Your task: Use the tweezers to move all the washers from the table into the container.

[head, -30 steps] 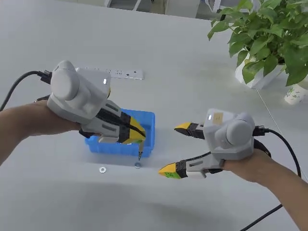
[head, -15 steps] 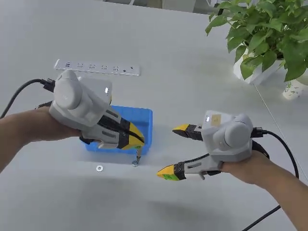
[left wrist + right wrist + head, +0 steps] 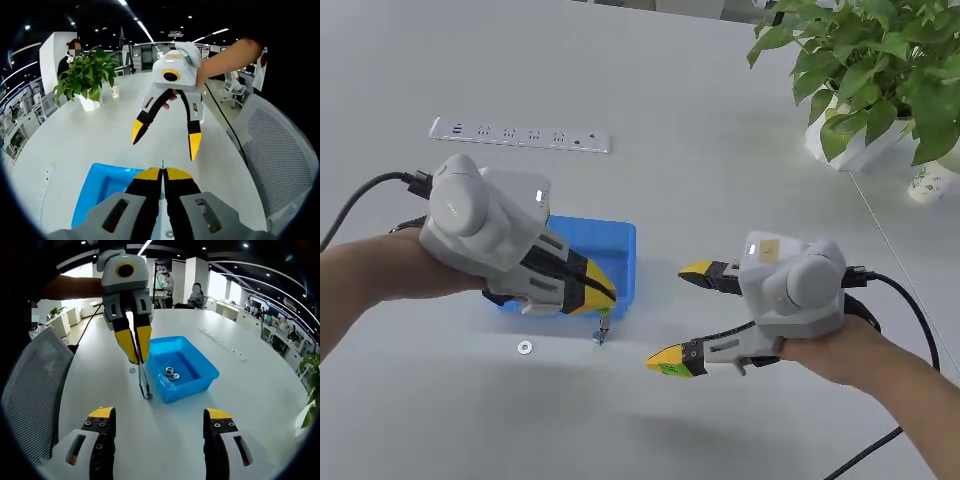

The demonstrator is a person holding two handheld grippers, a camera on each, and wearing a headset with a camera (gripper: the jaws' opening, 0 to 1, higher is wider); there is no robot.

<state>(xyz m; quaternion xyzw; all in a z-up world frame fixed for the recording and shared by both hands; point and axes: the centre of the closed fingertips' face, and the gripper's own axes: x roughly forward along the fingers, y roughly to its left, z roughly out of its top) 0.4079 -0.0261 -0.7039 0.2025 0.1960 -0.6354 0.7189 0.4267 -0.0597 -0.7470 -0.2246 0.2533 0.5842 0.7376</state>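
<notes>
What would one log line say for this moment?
left gripper: shut on tweezers | tips: at washer beside container | right gripper: open, empty | second washer: on table

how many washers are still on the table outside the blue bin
2. One washer lies on the bare table left of the tweezers; the other sits at the tweezers' tip, just outside the blue container. Others may be hidden beneath the left tongs.
</notes>
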